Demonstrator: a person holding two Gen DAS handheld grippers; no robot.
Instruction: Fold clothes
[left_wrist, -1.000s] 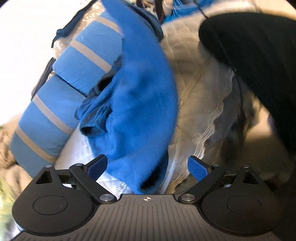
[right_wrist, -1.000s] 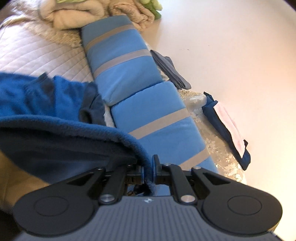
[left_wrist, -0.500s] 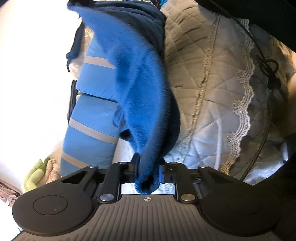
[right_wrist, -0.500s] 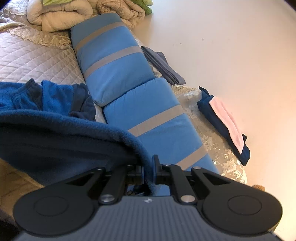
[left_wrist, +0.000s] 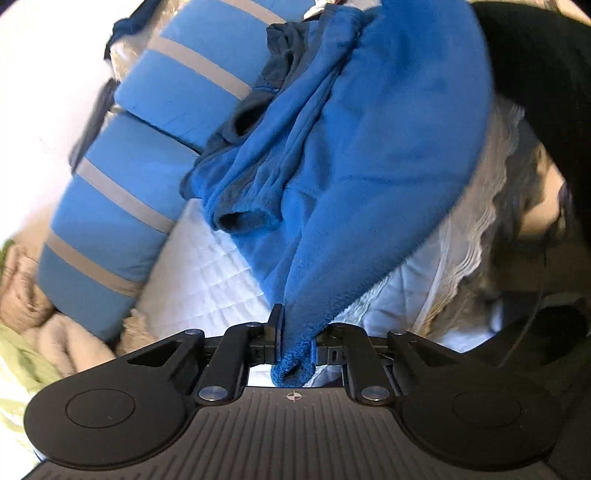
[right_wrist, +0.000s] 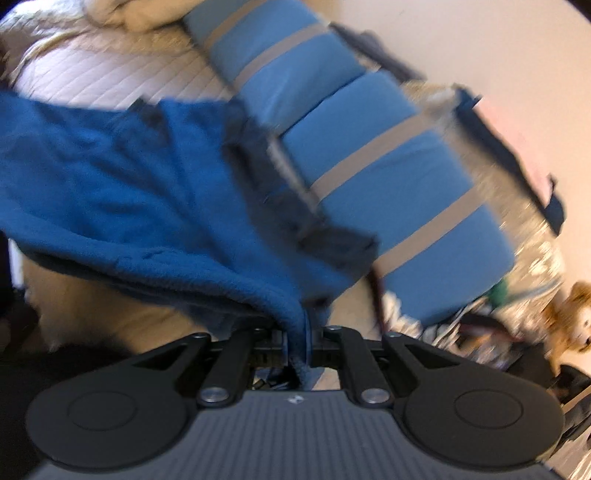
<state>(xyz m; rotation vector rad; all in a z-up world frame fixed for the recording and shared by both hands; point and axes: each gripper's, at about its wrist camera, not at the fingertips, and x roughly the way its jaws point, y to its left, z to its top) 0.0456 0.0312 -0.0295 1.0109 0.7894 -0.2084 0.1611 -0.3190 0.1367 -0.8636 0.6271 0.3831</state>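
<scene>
both the left hand-held gripper (left_wrist: 294, 341) and right hand-held gripper (right_wrist: 297, 341) pinch the blue fleece (left_wrist: 369, 147).

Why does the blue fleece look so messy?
The fleece isn't flat yet: both grippers, left and right, pinch its edge, and one sleeve lies bunched against the striped pillows.

One blue fleece garment (left_wrist: 369, 155). Two blue pillows with grey stripes: one (right_wrist: 280, 62), the other (right_wrist: 399, 192), end to end. One white quilted bedspread (left_wrist: 214, 280); two grippers, left (left_wrist: 294, 341) and right (right_wrist: 298, 341).
</scene>
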